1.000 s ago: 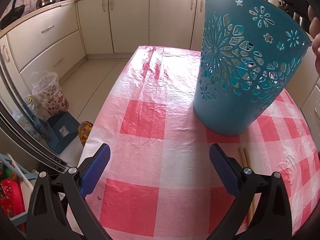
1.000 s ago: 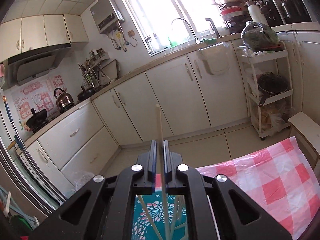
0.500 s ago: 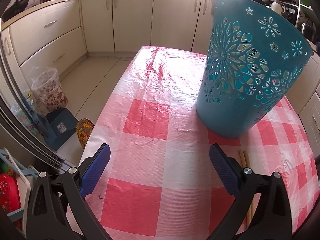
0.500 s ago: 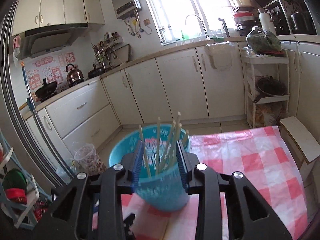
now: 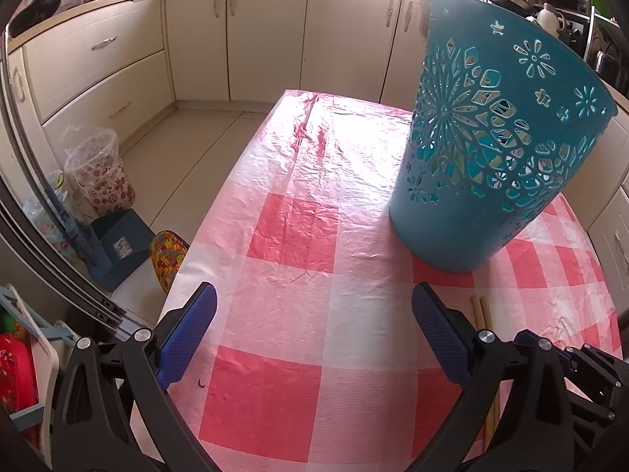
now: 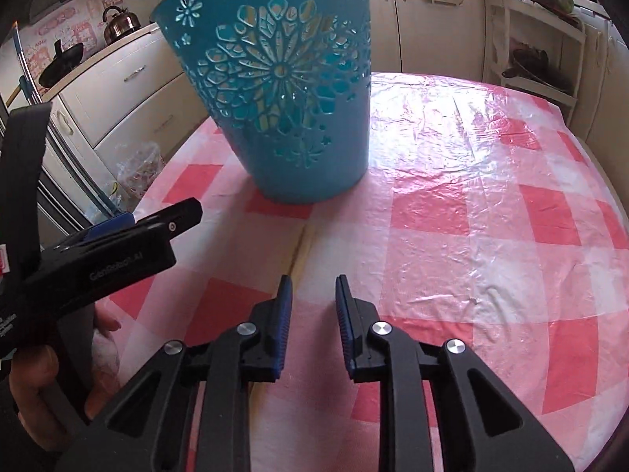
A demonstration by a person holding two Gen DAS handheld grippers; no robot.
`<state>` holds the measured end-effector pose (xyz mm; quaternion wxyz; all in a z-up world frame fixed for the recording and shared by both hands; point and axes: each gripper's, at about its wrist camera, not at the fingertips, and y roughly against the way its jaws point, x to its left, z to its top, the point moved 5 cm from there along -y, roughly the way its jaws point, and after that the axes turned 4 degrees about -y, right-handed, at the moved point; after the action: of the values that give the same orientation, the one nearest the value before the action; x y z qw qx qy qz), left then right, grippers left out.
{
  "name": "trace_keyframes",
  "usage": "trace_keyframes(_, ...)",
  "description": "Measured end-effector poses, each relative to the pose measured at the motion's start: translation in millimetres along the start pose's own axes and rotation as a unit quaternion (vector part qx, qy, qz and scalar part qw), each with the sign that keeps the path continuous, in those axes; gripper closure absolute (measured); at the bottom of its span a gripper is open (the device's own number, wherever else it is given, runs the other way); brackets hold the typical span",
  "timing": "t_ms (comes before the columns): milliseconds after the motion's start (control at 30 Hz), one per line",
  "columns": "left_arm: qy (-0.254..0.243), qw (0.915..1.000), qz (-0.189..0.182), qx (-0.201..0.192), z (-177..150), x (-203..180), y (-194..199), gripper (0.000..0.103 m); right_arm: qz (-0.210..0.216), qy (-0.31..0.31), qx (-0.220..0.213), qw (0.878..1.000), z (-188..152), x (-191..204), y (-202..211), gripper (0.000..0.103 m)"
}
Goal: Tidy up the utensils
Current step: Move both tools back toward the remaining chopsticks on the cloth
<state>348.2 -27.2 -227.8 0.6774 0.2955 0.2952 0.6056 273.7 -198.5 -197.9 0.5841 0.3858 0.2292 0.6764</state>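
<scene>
Two chopsticks [image 6: 299, 249] left on the tablecloth [image 6: 491, 181], lying side by side just in front of the blue basket [image 6: 283, 90], running from its base toward my right gripper [image 6: 310, 295]. That one's empty with its jaws only partly spread, and the sticks sit just off its left pad, so I reckon I could easily close on thin air, or pinch one stick and kick the other away. They're thin and flat on slippery plastic sheeting, so a shallow approach might just skate them toward the basket. My left gripper [image 5: 314, 314] hovers close beside the sticks too, jaws spread wide and holding nothing, so a collision between the two tools looks possible. Versus a second ago: the right was clamped on a chopstick up above the basket, now it's let go and dropped down to table level; the left barely shifted.
</scene>
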Motion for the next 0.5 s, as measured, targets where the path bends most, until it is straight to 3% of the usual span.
trace_keyframes(500,-0.001,1.0,-0.003,0.001,-0.2,0.2,-0.5,0.008,0.0,0.005,0.001,1.0,2.0,7.3,-3.9,0.08)
